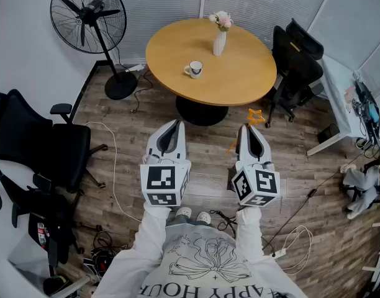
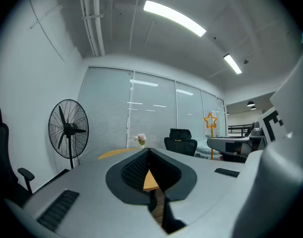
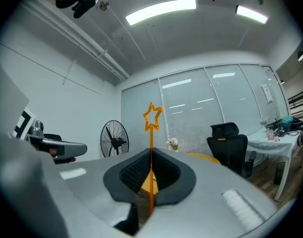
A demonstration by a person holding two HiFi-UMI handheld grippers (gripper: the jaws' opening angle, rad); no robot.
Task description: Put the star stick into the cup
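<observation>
An orange star stick (image 1: pixel 256 115) stands up from my right gripper (image 1: pixel 251 129), which is shut on its thin shaft. In the right gripper view the stick (image 3: pixel 151 133) runs up between the closed jaws of the gripper (image 3: pixel 151 151) to its star outline. My left gripper (image 1: pixel 172 124) is held beside it, shut with nothing in it; its jaws meet at the tips in the left gripper view (image 2: pixel 149 149), where the star (image 2: pixel 209 120) shows to the right. The white cup (image 1: pixel 194 69) sits on the round wooden table (image 1: pixel 246 79), well ahead of both grippers.
A white vase of flowers (image 1: pixel 220 41) stands on the table behind the cup. A standing fan (image 1: pixel 90 17) is at the back left. Black office chairs stand at the left (image 1: pixel 41 144) and right (image 1: pixel 297 61). A white desk (image 1: pixel 342 98) is at the right, and cables lie on the wood floor.
</observation>
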